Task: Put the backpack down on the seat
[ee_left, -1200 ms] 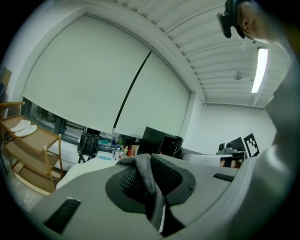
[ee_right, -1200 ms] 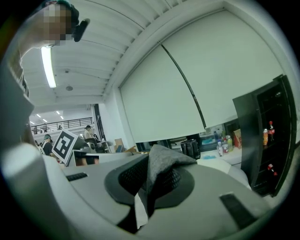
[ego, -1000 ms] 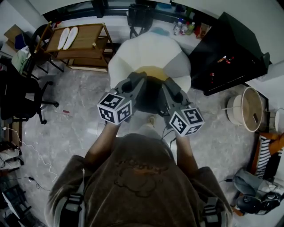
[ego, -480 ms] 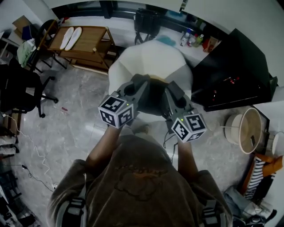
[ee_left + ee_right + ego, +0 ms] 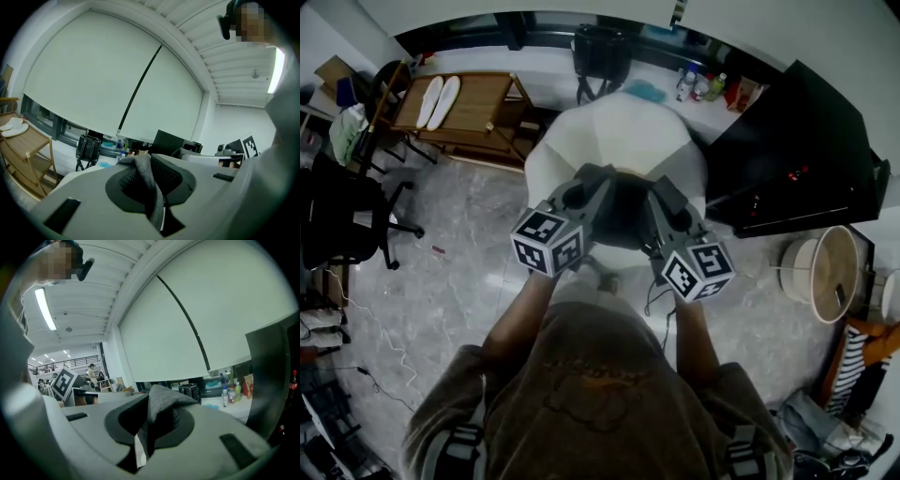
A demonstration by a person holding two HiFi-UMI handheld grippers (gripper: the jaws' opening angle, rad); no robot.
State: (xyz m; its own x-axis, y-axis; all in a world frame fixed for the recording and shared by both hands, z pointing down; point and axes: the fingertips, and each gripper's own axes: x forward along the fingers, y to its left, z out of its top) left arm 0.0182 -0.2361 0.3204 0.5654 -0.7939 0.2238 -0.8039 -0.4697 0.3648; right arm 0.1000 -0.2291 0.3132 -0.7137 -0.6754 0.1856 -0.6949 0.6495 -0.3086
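Note:
A dark backpack (image 5: pixel 623 214) hangs between my two grippers above a white padded seat (image 5: pixel 619 136). My left gripper (image 5: pixel 584 183) is shut on a grey fabric strap (image 5: pixel 143 176) of the backpack; the strap bunches up between the jaws in the left gripper view. On the other side, my right gripper (image 5: pixel 664 194) is shut on another fold of grey strap (image 5: pixel 161 404). Both grippers point away from the person, towards the seat, and hide most of the backpack. I cannot tell whether the backpack touches the seat.
A wooden cart (image 5: pixel 478 98) with a pair of slippers stands left of the seat. Behind the seat a black bag (image 5: pixel 600 52) and bottles (image 5: pixel 698 84) sit on a ledge. A black cabinet (image 5: pixel 797 150) is to the right, an office chair (image 5: pixel 342 220) to the far left.
Both grippers keep their hold on the straps. The backpack has moved slightly forward over the seat and now covers a yellowish patch that showed behind it a second ago.

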